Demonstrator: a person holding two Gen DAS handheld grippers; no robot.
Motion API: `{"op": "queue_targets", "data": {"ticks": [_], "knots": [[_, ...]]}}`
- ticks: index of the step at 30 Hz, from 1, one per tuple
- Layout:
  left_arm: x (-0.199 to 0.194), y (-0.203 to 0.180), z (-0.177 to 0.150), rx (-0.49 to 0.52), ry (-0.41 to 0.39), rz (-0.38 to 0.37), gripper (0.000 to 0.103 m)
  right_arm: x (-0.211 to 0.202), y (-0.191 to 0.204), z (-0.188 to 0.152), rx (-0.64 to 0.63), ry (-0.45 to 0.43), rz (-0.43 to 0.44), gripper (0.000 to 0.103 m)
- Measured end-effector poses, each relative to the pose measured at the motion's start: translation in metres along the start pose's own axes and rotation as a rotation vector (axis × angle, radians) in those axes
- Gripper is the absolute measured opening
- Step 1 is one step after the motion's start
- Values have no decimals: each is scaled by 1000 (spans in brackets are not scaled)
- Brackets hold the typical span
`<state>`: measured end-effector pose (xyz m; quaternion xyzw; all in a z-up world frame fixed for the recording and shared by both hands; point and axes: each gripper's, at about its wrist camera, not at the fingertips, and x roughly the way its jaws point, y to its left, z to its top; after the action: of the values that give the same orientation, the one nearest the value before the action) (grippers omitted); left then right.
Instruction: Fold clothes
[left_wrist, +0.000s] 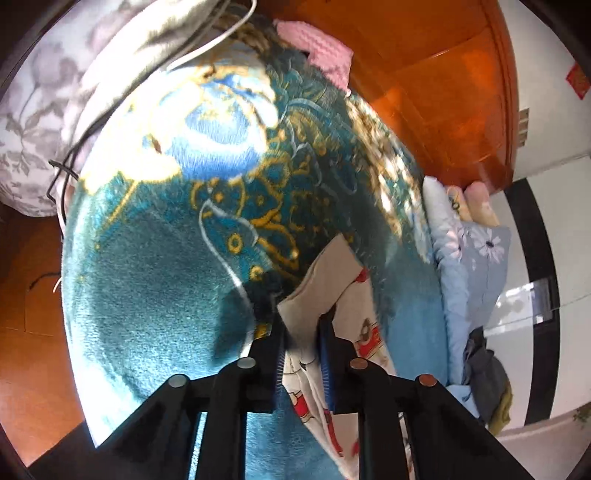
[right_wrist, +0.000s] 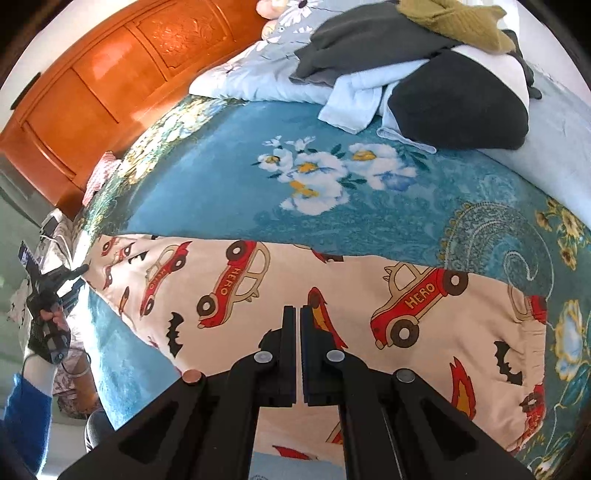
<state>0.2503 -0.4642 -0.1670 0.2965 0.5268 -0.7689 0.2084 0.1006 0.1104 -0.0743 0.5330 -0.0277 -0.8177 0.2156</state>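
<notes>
The left wrist camera looks along its fingers (left_wrist: 266, 354), close above the teal floral blanket (left_wrist: 155, 266), facing the wooden headboard (left_wrist: 436, 96). The right wrist camera sits low over the car-print garment (right_wrist: 258, 295), facing across the bed toward a clothes pile (right_wrist: 424, 66). Both views share the blanket, the garment, the headboard and the pale blue flowered quilt (left_wrist: 476, 254).
</notes>
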Motion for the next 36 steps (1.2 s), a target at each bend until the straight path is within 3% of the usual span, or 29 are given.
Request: {"op": "queue_targets", "data": {"ticks": [5, 10, 13, 16, 19, 23, 29, 36], "knots": [[-26, -65, -13, 239, -56, -11, 15, -8, -7, -6, 15, -15, 3, 1], [-58, -160, -47, 505, -74, -148, 15, -11, -11, -14, 42, -19, 32, 1], [-65, -202, -80, 598, -23, -252, 15, -13, -13, -18, 45, -22, 48, 1], [-57, -229, -128, 661, 77, -332, 15, -16, -16, -23, 58, -26, 63, 1], [-32, -240, -181, 712, 184, -349, 15, -18, -22, -29, 72, -27, 68, 1], [16, -230, -243, 757, 350, -260, 15, -20, -35, -37, 104, -15, 79, 1], [41, -221, -293, 794, 434, -189, 17, -15, -47, -50, 132, 21, 85, 1], [22, -216, -306, 763, 472, -262, 45, -1, -37, -49, 153, 34, 185, 2]]}}
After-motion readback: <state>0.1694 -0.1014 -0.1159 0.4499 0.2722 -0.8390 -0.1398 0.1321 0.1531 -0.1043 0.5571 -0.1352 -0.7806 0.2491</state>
